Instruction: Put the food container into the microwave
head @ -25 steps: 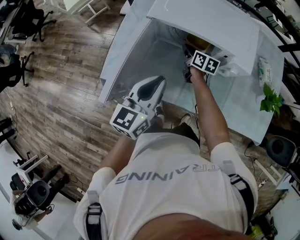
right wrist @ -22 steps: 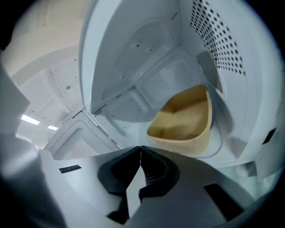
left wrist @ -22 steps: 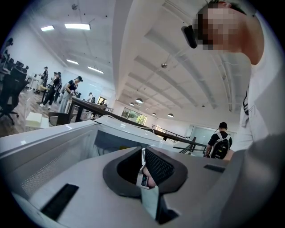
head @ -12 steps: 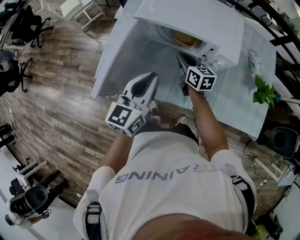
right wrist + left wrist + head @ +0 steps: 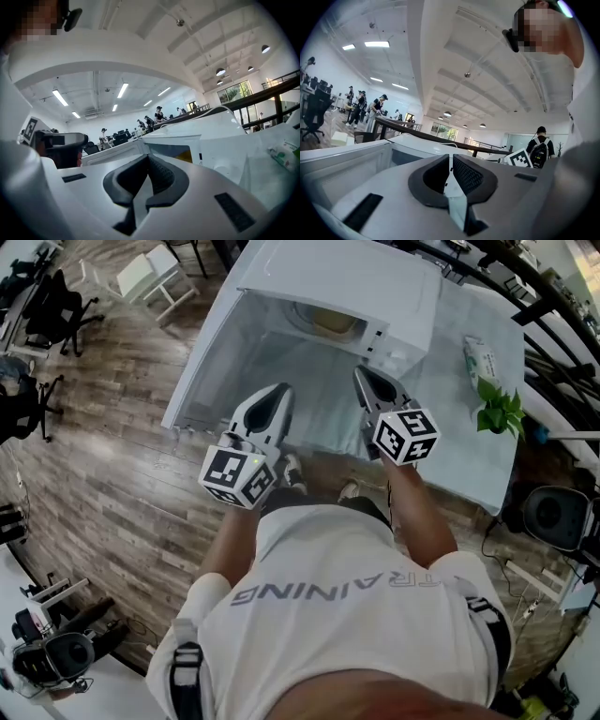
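Smooth glossy white microwave (image 5: pixel 356 282), matt pale tablecloth (image 5: pixel 450 427), grainy wood-plank floor (image 5: pixel 112 456)

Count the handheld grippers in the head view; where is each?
2. The left gripper is over the near edge of the table, in front of the microwave. The right gripper is beside it, on its right. Both are shut and empty; none hidden.

- Microwave (image 5: pixel 375 282) cavity open at front; food container (image 5: pixel 334 322) inside, filling part of it.
- Bare tabletop (image 5: pixel 319 418) before the opening: free passage.
- Plant (image 5: pixel 499 409) and packet (image 5: pixel 480 360) well apart at right edge, off the approach.
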